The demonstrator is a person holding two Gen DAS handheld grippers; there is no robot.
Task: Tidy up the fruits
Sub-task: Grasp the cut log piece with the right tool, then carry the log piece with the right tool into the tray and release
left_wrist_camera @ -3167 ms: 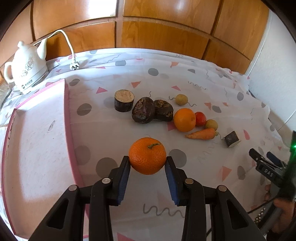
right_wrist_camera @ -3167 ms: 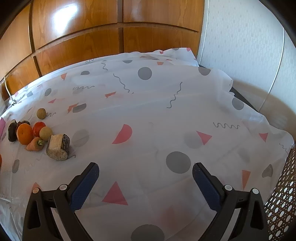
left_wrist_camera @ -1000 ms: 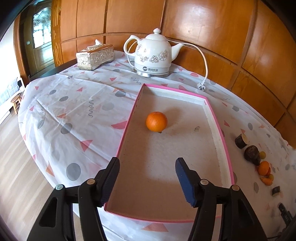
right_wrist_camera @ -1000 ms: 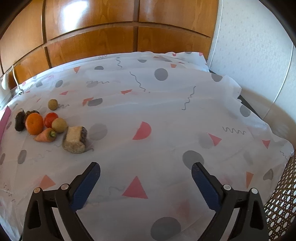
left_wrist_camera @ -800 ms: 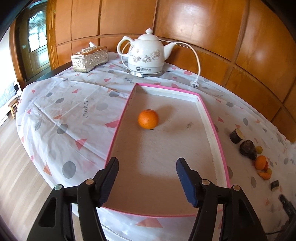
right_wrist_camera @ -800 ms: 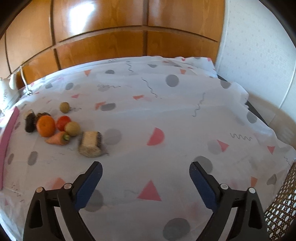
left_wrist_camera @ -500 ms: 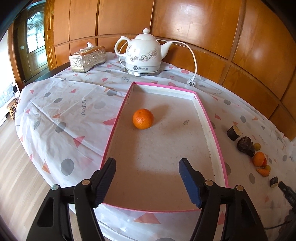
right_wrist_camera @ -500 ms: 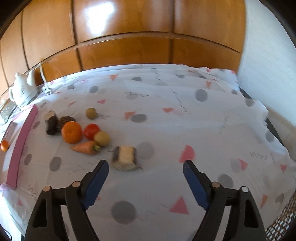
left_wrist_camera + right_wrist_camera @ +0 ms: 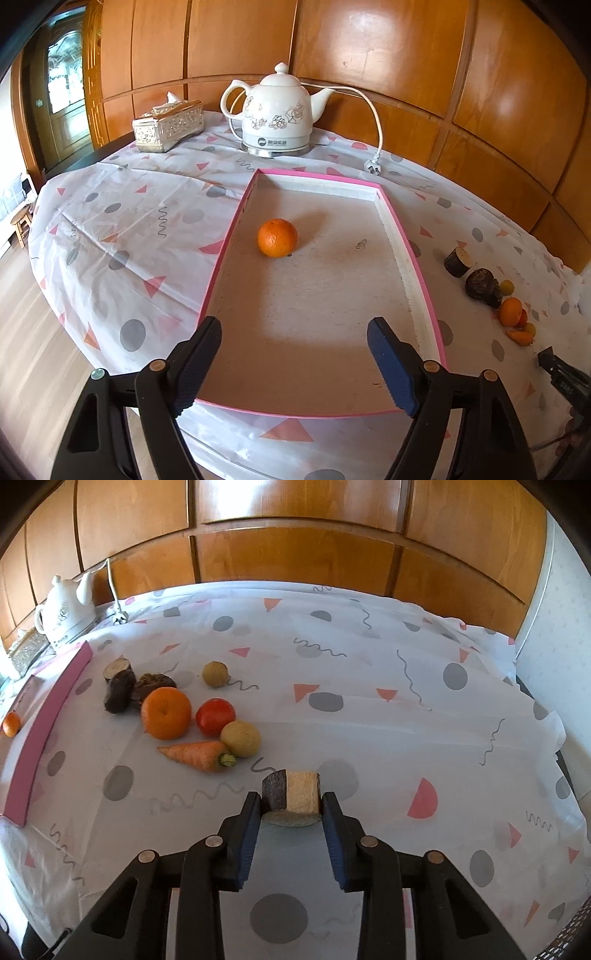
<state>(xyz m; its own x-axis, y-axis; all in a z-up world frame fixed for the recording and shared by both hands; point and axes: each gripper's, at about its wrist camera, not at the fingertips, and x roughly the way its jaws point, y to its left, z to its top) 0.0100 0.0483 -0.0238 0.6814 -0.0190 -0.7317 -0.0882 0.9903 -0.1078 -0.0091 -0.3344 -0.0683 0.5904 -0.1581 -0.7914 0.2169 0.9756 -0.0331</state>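
Closing right gripper [image 9: 291,805] fingers on cut yam chunk [image 9: 290,796], right of carrot [image 9: 195,756]; seat pads squarely on flat sides before lifting toward pink tray [image 9: 406,243]. Left gripper [image 9: 295,363] fingers wide, empty, above tray holding one orange [image 9: 277,237].

Two oranges: one orange [image 9: 277,237] at mid-frame of the left wrist view, a second orange [image 9: 166,718] at left of the right wrist view. Around that second one lie one tomato [image 9: 215,716], one carrot [image 9: 194,755] and two small yellow-brown round fruits, a near fruit [image 9: 240,738] and a far fruit [image 9: 214,673]. Two dark lumps, first lump [image 9: 119,690] and second lump [image 9: 153,684], sit at upper left. Two dark-skinned cut chunks: lower chunk [image 9: 291,797], upper chunk [image 9: 116,664]. One pink tray [image 9: 413,258], one white kettle [image 9: 276,114], one tissue box [image 9: 168,125].
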